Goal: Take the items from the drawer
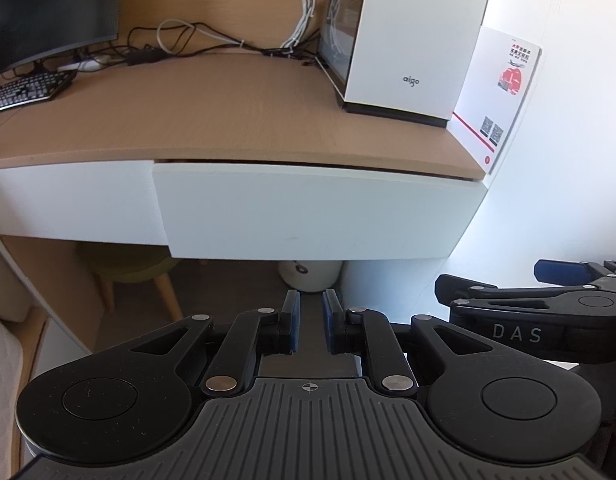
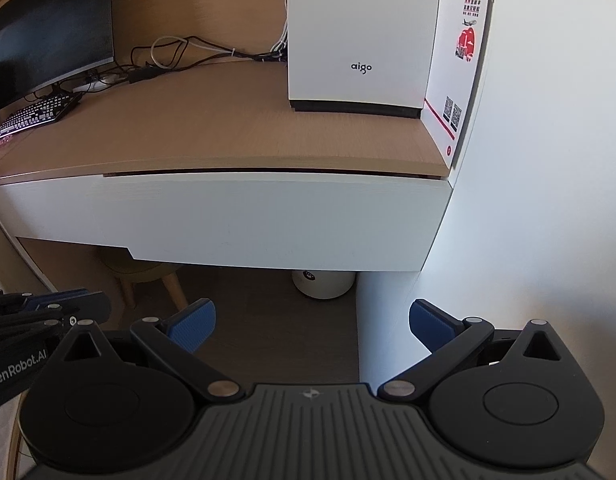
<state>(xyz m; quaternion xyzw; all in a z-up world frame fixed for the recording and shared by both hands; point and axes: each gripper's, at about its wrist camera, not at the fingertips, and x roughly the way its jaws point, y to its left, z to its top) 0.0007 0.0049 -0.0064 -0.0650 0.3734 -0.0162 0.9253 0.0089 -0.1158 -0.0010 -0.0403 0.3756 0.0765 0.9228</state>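
Now, drawer [image 2: 268, 216]: shut under bench [image 2: 228, 132].
Left tongs [image 1: 311, 320]: clenched, empty.
Right tongs [image 2: 312, 328]: released; should hook the drawer's lower edge squarely.

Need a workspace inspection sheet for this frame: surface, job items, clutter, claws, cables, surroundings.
Surface: wooden desk top, front area bare.
Job's things: white drawer below the desk edge, nearly shut with a thin gap on top; contents hidden.
Clutter: white aigo computer case, printed card leaning on the wall, keyboard, monitor.
Grippers: left claw nearly shut, empty; right claw open, empty; both in front of the drawer, not touching it.
Cables: tangle at the desk's back.
Surroundings: stool and white round object under the desk.
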